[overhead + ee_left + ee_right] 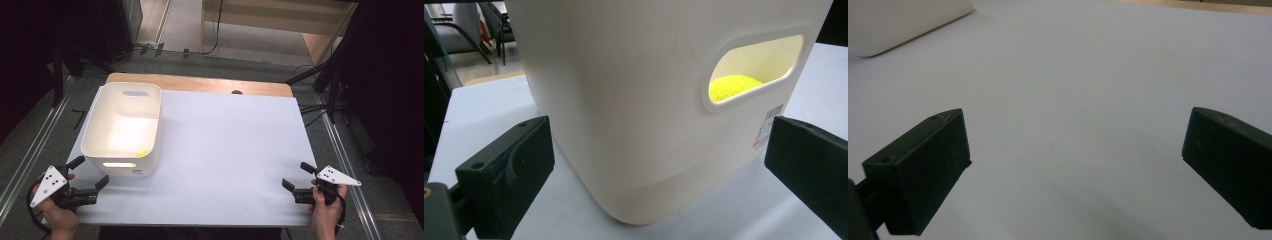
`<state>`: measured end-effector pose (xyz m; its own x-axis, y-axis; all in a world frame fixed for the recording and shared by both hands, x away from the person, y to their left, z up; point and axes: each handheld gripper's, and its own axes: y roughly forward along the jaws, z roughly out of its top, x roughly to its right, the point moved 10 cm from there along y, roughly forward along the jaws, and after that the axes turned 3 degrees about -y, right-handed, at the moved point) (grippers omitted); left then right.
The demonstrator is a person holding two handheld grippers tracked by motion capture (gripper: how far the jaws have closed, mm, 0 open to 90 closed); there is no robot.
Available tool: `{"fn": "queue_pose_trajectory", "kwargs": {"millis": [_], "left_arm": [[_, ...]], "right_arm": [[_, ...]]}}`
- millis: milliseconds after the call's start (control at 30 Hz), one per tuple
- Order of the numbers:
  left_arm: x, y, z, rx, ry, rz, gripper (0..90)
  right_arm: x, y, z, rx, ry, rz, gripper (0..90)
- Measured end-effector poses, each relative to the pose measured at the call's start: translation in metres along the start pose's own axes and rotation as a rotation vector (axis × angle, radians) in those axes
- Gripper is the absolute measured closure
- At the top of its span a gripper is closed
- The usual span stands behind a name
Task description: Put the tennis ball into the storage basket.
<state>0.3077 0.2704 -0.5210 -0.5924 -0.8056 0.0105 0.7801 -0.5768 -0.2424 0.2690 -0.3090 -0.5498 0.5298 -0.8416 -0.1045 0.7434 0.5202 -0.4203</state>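
White bin (122, 131): standing at 10 o'clock on the bench (225, 150).
Yellow ball (733, 86): inside the bin, seen through its handle slot.
Left gripper (90, 173): jaws apart, just beside the bin.
Right gripper (298, 176): jaws apart, at 4 o'clock.

Lighting's pretty uneven here: the white rectangular desk top (225, 150) is evenly lit from above, while the room around it drops to near black. The cream plastic bin (122, 127) glows inside, almost blown out at its lower slot. In both gripper views the black jaws are soft and blurry, casting faint shadows on the desk.
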Motion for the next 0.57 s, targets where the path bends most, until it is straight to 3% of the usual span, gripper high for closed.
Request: {"fn": "queue_pose_trajectory", "kwargs": {"millis": [333, 567], "left_arm": [[0.000, 0.000, 0.000, -0.001, 0.001, -0.002, 0.0], [0.000, 0.000, 0.000, 0.000, 0.002, -0.003, 0.0]], "right_arm": [[0.010, -0.014, -0.004, 0.075, 0.038, -0.025, 0.0], [0.010, -0.014, -0.004, 0.079, 0.044, -0.025, 0.0]]}}
